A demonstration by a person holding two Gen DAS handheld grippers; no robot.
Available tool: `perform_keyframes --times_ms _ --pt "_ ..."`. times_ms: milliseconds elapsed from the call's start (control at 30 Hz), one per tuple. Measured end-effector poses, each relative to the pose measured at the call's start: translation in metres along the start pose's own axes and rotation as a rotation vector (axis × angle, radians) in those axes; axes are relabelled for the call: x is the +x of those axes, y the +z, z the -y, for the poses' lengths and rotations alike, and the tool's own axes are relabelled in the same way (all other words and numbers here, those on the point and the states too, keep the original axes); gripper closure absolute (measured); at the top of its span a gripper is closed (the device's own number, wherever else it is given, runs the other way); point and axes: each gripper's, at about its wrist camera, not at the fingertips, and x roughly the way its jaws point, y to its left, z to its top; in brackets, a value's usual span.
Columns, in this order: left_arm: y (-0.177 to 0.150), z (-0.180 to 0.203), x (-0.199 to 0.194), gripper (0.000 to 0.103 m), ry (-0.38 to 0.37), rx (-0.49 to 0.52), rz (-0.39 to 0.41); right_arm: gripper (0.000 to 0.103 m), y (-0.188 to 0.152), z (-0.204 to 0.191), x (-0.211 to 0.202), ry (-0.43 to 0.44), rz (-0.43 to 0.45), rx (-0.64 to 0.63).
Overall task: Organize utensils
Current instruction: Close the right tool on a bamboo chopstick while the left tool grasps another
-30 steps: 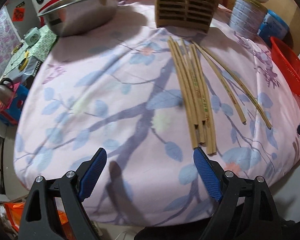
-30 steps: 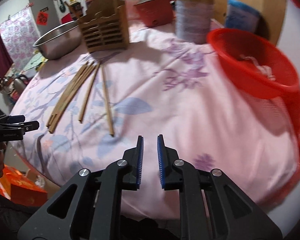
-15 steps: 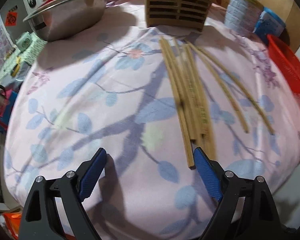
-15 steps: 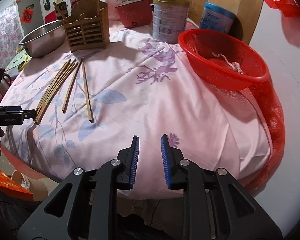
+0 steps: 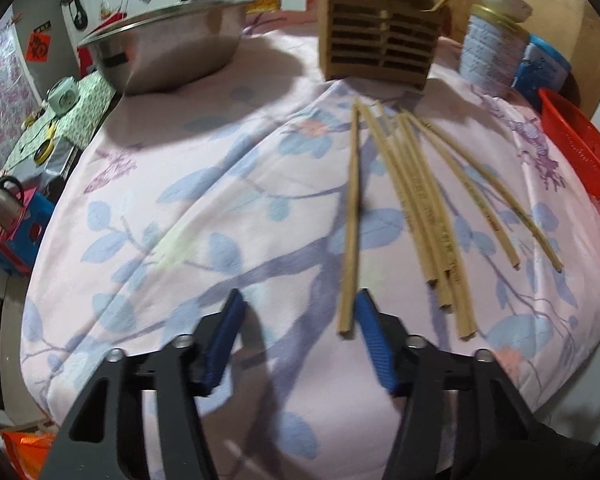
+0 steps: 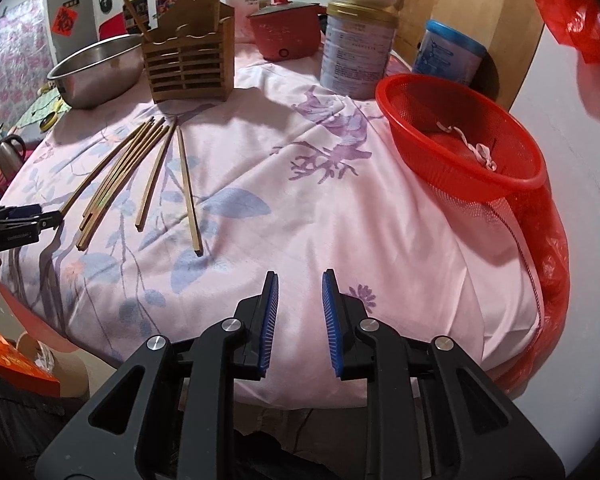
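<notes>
The left gripper (image 5: 298, 314), jaws apart, straddles one long bamboo chopstick (image 5: 352, 224) near the table's (image 5: 180, 208) front edge; closing off-centre could flick it. The right gripper (image 6: 298, 294) hangs with jaws apart.

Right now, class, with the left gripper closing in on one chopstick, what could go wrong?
1. The left gripper is open, and the lone bamboo chopstick sits against one finger, so closing may push it aside.
2. The bundled bamboo chopsticks lie close by and could scatter.
</notes>
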Motion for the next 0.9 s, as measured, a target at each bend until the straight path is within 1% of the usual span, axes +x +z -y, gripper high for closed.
perform_keyframes --times_ms 33,100,133,167,300,467,600,733,800,900 --pt "0.001 0.003 0.0 0.063 -0.005 0.006 0.014 0.079 0.0 0.0 0.0 -0.001 0.002 -0.002" --pt "0.005 0.007 0.002 0.096 -0.03 0.009 0.02 0.079 0.002 0.002 -0.001 0.009 0.012 0.0" --pt "0.008 0.007 0.002 0.097 -0.067 -0.001 0.007 0.079 0.003 0.002 -0.001 0.022 0.017 0.001" --pt "0.009 0.008 0.0 0.098 -0.074 -0.01 0.012 0.079 0.005 0.001 0.0 0.04 0.021 0.002" --pt "0.012 0.007 -0.021 0.098 -0.059 0.0 0.037 0.079 0.014 -0.012 0.011 0.144 0.023 -0.014" --pt "0.009 -0.007 -0.05 0.098 -0.006 -0.016 0.035 0.079 0.025 -0.041 0.036 0.273 0.008 -0.034" --pt "0.003 -0.018 -0.068 0.098 0.039 -0.049 0.029 0.079 0.027 -0.052 0.054 0.342 -0.011 -0.022" --pt "-0.003 -0.024 -0.08 0.098 0.068 -0.089 0.017 0.08 0.024 -0.056 0.071 0.368 -0.028 -0.017" --pt "-0.006 -0.025 -0.083 0.098 0.079 -0.097 0.008 0.08 0.02 -0.054 0.082 0.36 -0.036 -0.005" --pt "-0.009 -0.024 -0.086 0.098 0.096 -0.085 0.0 0.086 0.018 -0.052 0.084 0.355 -0.008 -0.003"
